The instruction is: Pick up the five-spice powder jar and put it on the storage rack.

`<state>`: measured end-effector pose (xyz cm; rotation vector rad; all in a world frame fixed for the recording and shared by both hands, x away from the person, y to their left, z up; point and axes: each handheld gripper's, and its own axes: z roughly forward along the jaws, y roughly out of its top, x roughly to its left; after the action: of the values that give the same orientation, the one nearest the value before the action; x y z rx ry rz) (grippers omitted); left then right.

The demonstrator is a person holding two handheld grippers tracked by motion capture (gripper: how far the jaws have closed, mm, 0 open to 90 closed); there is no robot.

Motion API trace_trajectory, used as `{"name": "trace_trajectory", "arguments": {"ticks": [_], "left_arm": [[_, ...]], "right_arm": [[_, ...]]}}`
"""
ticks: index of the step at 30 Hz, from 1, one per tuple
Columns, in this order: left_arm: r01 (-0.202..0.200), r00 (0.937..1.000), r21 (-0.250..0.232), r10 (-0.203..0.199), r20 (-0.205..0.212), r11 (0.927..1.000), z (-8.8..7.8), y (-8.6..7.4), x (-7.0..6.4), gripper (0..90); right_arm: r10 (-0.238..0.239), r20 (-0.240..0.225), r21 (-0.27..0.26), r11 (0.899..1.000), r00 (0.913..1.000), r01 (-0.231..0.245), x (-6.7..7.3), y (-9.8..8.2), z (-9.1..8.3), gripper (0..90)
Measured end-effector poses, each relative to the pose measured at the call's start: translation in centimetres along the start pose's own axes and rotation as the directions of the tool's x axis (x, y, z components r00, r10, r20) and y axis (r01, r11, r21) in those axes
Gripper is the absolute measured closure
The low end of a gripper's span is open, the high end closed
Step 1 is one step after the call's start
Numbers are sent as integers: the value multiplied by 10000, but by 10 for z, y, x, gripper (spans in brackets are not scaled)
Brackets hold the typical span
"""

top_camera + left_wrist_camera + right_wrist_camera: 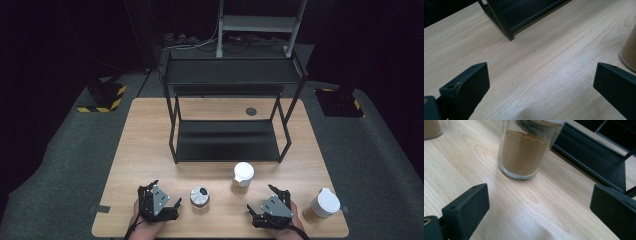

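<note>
Three jars stand along the front of the wooden table [150, 150]. A short silver-lidded jar [200, 196] is just right of my left gripper [166, 193]. A white-lidded jar of brown powder [243, 176] stands ahead of my right gripper [261, 198], and a second white-lidded jar [322, 205] is near the right edge. In the left gripper view my gripper [541, 77] is open over bare wood, a jar's side [629, 50] at the right edge. In the right gripper view my gripper [540, 200] is open, with the powder jar [524, 152] a short way ahead.
A black two-tier metal rack [227, 140] stands at the middle back of the table, its lower shelf close behind the jars. Its leg [507, 32] and its base [594, 155] show in the gripper views. Another jar [431, 128] sits far left. Dark floor surrounds the table.
</note>
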<state>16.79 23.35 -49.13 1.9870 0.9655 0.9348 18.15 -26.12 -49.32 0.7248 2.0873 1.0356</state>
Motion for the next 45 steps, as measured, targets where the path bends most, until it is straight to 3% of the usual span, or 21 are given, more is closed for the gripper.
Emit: {"name": "trace_trajectory", "arguments": {"ticks": [9,19,23,27,28,30,33,39,45], "left_arm": [[200,9997,81,-201,137,9998,0,1,4,8],[53,9998,263,-58,194,9996,1,4,3,8],[218,9995,238,-223,232,9995,1,3,5,9],[514,9982,24,-514,293,9987,-1,-1,9,8],[818,9962,-113,-814,319,9966,-3,-3,13,8],[885,9955,-180,-878,345,9959,-4,-3,14,8],[1374,9898,-490,-1353,443,9893,-12,-6,23,7],[1651,9860,-745,-1628,360,9835,-23,-6,28,7],[1516,9883,-1078,-1485,357,9825,-32,-5,29,7]], "right_arm": [[451,20,135,9989,9990,-451,-5,1,0,10],[513,54,181,9985,9987,-514,-6,1,1,7],[536,175,172,9984,9984,-539,-6,1,1,7],[472,151,140,9988,9988,-474,-6,0,0,7],[422,132,159,9990,9990,-424,-6,1,1,7],[414,113,181,9990,9991,-416,-6,1,1,7],[411,93,153,9990,9991,-413,-6,1,1,7],[486,7,183,9986,9988,-486,-8,1,0,6],[587,12,264,9979,9983,-587,-9,2,1,6]]}}
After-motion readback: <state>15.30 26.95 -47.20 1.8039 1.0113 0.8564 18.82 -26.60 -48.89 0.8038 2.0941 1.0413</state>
